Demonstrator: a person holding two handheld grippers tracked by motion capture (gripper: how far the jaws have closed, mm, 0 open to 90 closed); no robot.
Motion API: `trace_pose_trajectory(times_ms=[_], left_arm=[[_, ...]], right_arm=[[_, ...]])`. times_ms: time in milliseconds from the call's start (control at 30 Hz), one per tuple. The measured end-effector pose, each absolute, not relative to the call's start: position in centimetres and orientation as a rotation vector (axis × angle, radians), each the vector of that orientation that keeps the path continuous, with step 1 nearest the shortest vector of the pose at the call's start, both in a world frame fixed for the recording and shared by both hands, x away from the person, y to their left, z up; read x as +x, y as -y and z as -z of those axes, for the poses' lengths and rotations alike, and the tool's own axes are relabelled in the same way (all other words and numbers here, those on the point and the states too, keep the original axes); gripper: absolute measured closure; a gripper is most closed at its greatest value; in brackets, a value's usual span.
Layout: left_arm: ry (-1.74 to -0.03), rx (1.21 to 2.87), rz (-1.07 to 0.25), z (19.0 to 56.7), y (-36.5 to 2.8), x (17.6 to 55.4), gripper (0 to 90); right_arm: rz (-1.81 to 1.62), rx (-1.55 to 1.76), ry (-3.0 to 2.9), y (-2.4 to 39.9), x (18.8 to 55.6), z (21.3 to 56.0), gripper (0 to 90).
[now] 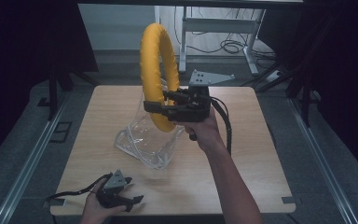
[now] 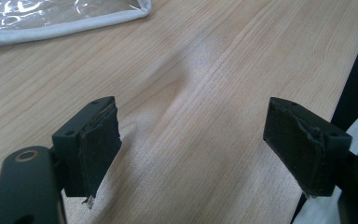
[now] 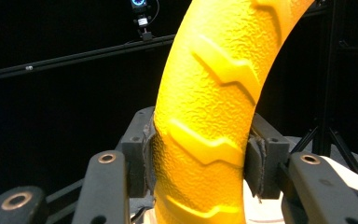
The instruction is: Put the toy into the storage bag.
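right gripper (image 1: 161, 108): pinching the yellow ring (image 1: 157, 70) at its lower arc, held upright mid-frame above the clear bag (image 1: 145, 142); likely lifted clear of it | left gripper (image 1: 129, 199): jaws spread, empty, resting lower left on the table (image 1: 256, 154); seemingly waiting

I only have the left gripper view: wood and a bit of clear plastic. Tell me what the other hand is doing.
Observer: The right tongs are shut on a yellow ring, held upright above the table.
Operator: Report where that plastic belongs.
Observer: It is a clear plastic bag lying mid-table, directly below the ring.
Operator: Give me the grip quality.
Observer: In the right gripper view both pads press the ring's ridged sides.
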State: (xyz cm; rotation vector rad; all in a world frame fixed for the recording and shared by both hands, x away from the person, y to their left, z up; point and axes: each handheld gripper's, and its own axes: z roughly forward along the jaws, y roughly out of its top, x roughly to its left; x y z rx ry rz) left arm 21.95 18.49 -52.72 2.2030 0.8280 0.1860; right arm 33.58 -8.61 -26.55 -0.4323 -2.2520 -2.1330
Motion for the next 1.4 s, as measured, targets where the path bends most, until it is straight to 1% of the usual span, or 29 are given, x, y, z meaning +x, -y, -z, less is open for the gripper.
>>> trace_pose_trajectory(times_ms=[133,233,1000,1400], left_arm=[[-0.799,2.245,-0.217,52.6,-18.1,21.8,18.4],[-0.768,2.256,-0.207,52.6,-17.5,21.7,18.4],[-0.771,2.269,-0.237,52.4,-17.8,21.7,18.2],[-0.773,2.269,-0.239,52.6,-17.8,21.7,18.1]], right_arm=[[2.128,-0.427,2.247,8.2,33.7,26.7,51.3],[2.124,-0.427,2.238,7.8,33.7,26.8,51.3],[2.083,-0.397,2.18,5.6,34.2,28.7,51.3],[2.052,-0.413,2.172,5.0,34.7,30.4,51.2]])
